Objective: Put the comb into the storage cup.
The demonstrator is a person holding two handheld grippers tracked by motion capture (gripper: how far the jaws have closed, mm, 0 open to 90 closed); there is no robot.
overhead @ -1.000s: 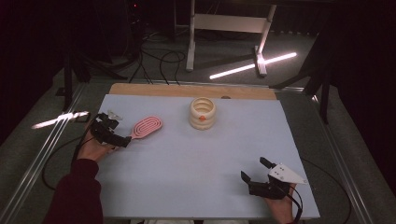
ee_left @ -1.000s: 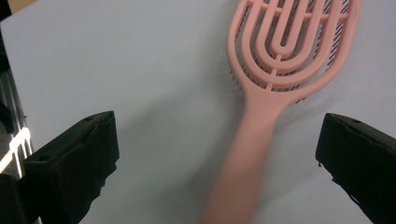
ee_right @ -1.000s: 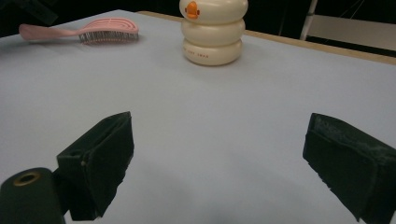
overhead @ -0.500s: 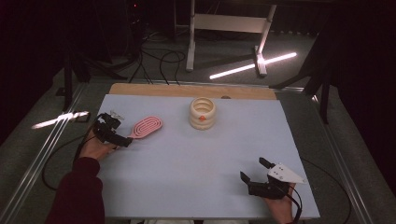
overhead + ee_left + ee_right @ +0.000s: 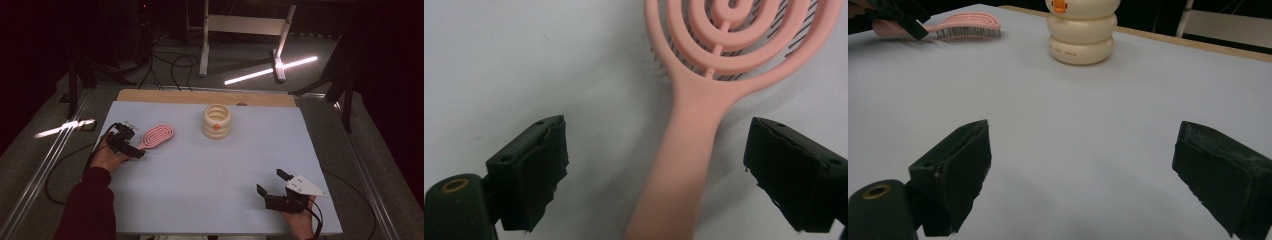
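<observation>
A pink hairbrush (image 5: 157,135) lies bristles down at the left of the pale blue mat (image 5: 200,175). My left gripper (image 5: 135,149) straddles its handle (image 5: 684,160). The jaws have just been closing and stand apart on either side of the handle, with neither pad touching it. In the right gripper view the brush (image 5: 968,24) is at the far left. My right gripper (image 5: 270,181) rests near the front right of the mat, open, with nothing between its fingers (image 5: 955,170).
A cream ribbed container (image 5: 217,121) with an orange spot on top stands upright at the back middle of the mat, also seen as the container (image 5: 1080,35) ahead of the right gripper. A wooden strip (image 5: 205,96) edges the far side. Cables lie on the floor beyond.
The left hand has shifted slightly to the right at the brush handle. The right hand, the brush and the container have not moved.
</observation>
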